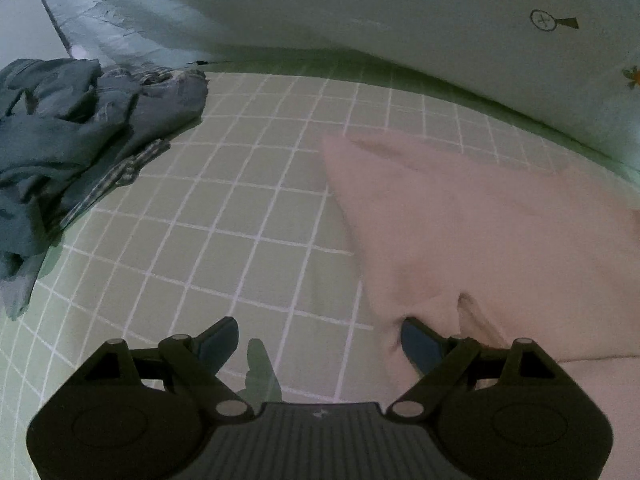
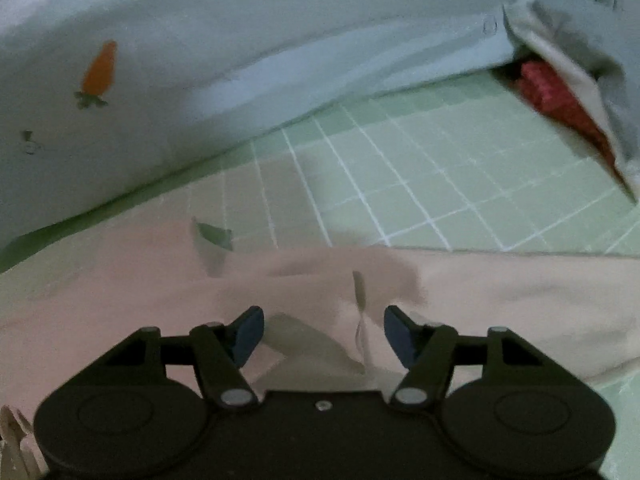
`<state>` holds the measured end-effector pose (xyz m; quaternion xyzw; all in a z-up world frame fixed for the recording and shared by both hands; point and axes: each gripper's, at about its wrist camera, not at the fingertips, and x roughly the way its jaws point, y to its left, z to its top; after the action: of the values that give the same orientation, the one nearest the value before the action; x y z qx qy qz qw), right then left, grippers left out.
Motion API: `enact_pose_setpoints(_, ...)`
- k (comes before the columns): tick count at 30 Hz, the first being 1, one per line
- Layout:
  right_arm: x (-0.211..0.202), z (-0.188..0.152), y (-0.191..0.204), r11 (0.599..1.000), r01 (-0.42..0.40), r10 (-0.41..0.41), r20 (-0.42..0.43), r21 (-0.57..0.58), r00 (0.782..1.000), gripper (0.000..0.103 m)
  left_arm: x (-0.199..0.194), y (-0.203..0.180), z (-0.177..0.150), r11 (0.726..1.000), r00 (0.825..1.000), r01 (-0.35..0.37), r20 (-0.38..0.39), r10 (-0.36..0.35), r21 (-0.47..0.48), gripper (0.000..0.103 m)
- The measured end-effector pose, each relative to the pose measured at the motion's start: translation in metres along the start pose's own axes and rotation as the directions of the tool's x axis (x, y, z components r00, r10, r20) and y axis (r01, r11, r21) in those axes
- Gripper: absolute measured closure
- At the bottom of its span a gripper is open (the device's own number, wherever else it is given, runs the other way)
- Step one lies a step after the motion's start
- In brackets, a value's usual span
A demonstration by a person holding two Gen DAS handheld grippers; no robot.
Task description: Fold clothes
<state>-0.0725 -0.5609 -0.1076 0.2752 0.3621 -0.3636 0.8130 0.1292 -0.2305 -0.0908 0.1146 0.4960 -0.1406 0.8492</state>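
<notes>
In the left wrist view, the left gripper [image 1: 320, 340] tips down toward a green sheet [image 1: 240, 208] with white squares. Its two fingers stand far apart and hold nothing. The left blue pad [image 1: 218, 344] hangs over the bare sheet. The right blue pad [image 1: 420, 344] sits at the edge of a pink cloth [image 1: 480, 232], which lies spread out on the right side of the sheet. A pile of blue and gray clothes [image 1: 68, 128] lies crumpled at the far left, well apart from the pink cloth. A pale blanket [image 1: 400, 60] with little pictures runs along the back. In the right wrist view, the right gripper [image 2: 324, 332] also tips down, right over the pink cloth [image 2: 120, 300]. Its fingers are apart and nothing is pinched between them; a small crease [image 2: 360, 300] in the cloth rises in the gap. The green sheet [image 2: 440, 168] shows beyond the cloth. The pale blanket [image 2: 200, 40] has an orange carrot [image 2: 100, 68] on it. Something red [image 2: 556, 92] peeks out from under a fold at the far right.
</notes>
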Motion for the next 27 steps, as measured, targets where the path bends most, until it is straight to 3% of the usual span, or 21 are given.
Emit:
enact_pose_setpoints(2, 0.003, -0.002, -0.002, 0.999, -0.017, 0.017, 0.004, 0.034, 1.000, 0.034, 0.002, -0.001, 0.000, 1.000, 1.000, -0.001, -0.005, 0.001, 0.004, 0.014)
enact_pose_setpoints(5, 0.005, -0.005, 0.007, 0.999, -0.008, 0.008, 0.005, -0.045, 1.000, 0.038, 0.003, 0.000, 0.000, 1.000, 1.000, 0.000, -0.007, 0.000, 0.008, 0.014)
enact_pose_setpoints(8, 0.004, -0.004, 0.011, 0.996, -0.021, 0.020, -0.010, -0.091, 1.000, 0.061, 0.003, 0.000, 0.000, 1.000, 1.000, 0.003, -0.007, -0.003, 0.010, 0.014)
enact_pose_setpoints(10, 0.003, -0.003, 0.012, 0.994, -0.031, 0.029, -0.022, -0.105, 0.999, 0.088, 0.003, 0.001, 0.000, 1.000, 1.000, 0.006, -0.006, -0.006, 0.009, 0.014)
enact_pose_setpoints(12, 0.000, 0.000, 0.010, 0.993, -0.038, 0.036, -0.017, -0.113, 0.999, 0.100, 0.002, 0.001, 0.001, 1.000, 1.000, 0.009, -0.001, -0.009, 0.010, 0.014)
enact_pose_setpoints(15, -0.007, 0.006, 0.008, 0.991, -0.047, 0.048, 0.007, -0.124, 0.999, 0.100, -0.001, 0.001, 0.002, 1.000, 1.000, 0.015, 0.009, -0.015, 0.010, 0.014)
enact_pose_setpoints(18, -0.024, 0.018, 0.014, 0.985, -0.026, 0.041, 0.085, -0.168, 0.995, 0.100, -0.008, 0.001, 0.005, 0.999, 0.999, 0.032, 0.036, -0.032, 0.010, 0.014)
enact_pose_setpoints(21, -0.045, 0.036, 0.010, 0.990, -0.044, 0.069, 0.184, -0.137, 0.981, 0.100, -0.014, 0.000, 0.010, 0.999, 0.997, 0.052, 0.064, -0.053, 0.012, 0.014)
enact_pose_setpoints(27, -0.053, 0.066, -0.020, 0.996, 0.083, -0.082, 0.288, 0.009, 0.954, 0.100, -0.019, 0.000, 0.021, 0.995, 0.990, 0.096, 0.103, -0.097, 0.017, 0.013)
